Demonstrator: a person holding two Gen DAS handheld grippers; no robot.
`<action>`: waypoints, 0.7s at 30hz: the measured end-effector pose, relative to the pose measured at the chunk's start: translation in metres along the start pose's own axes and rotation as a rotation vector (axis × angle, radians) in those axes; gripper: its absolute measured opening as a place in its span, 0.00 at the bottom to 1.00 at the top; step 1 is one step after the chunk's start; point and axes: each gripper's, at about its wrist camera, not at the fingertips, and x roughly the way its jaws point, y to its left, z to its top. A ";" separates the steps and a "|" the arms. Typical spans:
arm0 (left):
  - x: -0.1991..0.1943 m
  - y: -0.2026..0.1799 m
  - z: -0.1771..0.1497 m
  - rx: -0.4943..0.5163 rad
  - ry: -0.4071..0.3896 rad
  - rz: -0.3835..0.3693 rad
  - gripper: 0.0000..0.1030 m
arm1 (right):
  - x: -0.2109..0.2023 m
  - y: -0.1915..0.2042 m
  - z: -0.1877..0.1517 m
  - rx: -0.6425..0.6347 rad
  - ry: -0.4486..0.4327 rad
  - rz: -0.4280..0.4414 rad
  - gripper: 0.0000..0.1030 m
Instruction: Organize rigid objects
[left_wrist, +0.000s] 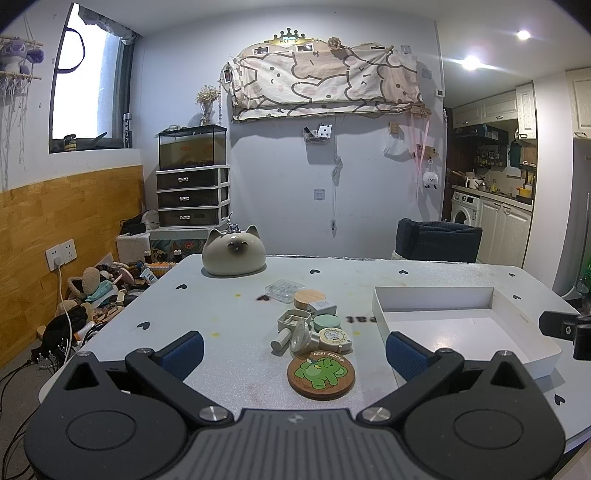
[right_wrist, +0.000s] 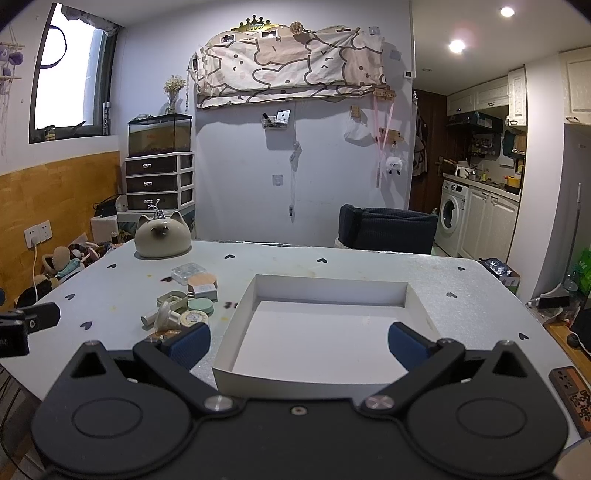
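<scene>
The round cork coaster (left_wrist: 321, 373) with a green elephant carries the words "BEST FRIEND" along its upper rim. On the desk (left_wrist: 229, 317), black printed letters beside the white tray (left_wrist: 476, 291) read upside down as "at"; the rest is hidden. The small tape measure (left_wrist: 334, 336) has a printed face too small to read. A brown box (right_wrist: 574, 395) at the desk's right edge bears characters, not legible.

Side-by-side forward views; shared table (left_wrist: 236, 310)

The left gripper (left_wrist: 294, 350) and the right gripper (right_wrist: 298, 341) both hover level, jaws spread wide, holding nothing.
</scene>
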 end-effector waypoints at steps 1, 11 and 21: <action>0.000 0.000 0.000 0.000 0.000 0.000 1.00 | 0.000 0.000 -0.001 0.000 0.000 0.000 1.00; 0.000 0.000 0.000 0.000 0.002 0.000 1.00 | 0.002 0.001 -0.004 -0.001 0.003 0.000 1.00; 0.007 0.001 -0.007 0.001 0.000 -0.001 1.00 | 0.001 0.002 -0.004 -0.002 0.003 0.000 1.00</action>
